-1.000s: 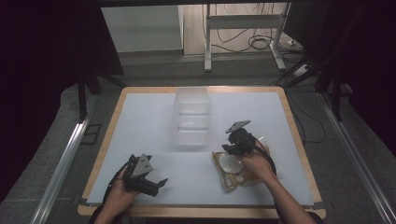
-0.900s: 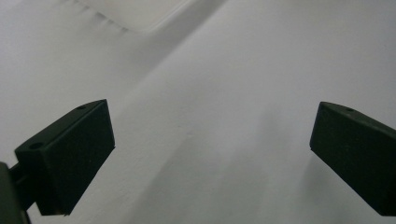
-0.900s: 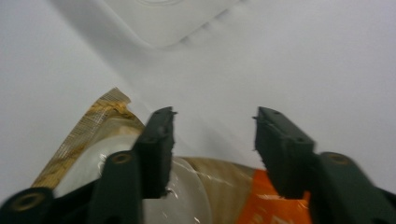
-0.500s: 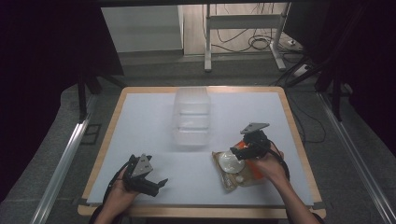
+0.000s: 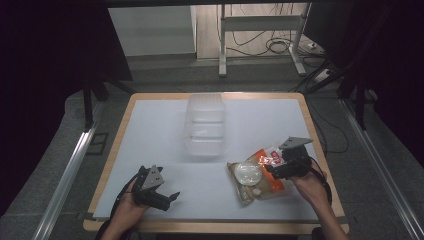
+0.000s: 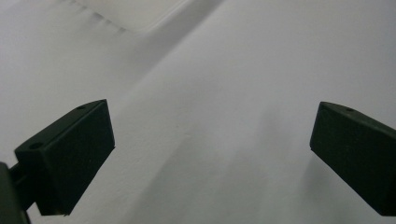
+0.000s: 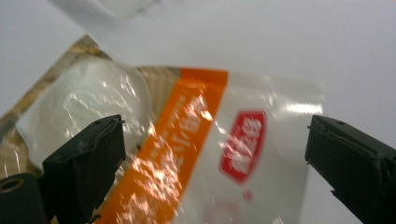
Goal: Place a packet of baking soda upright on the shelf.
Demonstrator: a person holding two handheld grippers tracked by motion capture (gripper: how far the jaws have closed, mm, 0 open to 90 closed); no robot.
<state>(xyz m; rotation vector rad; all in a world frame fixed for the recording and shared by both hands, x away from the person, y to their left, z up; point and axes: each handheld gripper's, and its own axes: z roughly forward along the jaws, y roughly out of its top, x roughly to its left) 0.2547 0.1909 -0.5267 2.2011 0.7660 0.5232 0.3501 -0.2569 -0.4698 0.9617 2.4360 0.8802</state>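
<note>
A clear snack bag [image 5: 257, 175] with an orange band and a red logo lies flat on the white table [image 5: 150, 130] at the near right. My right gripper [image 5: 274, 172] hovers over its right end, open; the jaws have just been opening, and they stand wide apart. In the right gripper view the bag [image 7: 196, 154] lies beyond the right gripper [image 7: 215, 163], and neither pad touches it. My left gripper [image 5: 170, 196] rests near the front left edge, open. Bare table shows between the jaws of the left gripper [image 6: 210, 154].
A clear plastic container [image 5: 205, 125] stands at the table's middle, toward the back; its corner [image 6: 135, 11] shows at the top of the left gripper view. Dark floor, metal rails and cables surround the table's wooden rim [image 5: 320, 145].
My right hand has moved to the right, from the bag's left part to its right end. The bag stays on the table with its orange and red end showing. The left hand has kept still.
</note>
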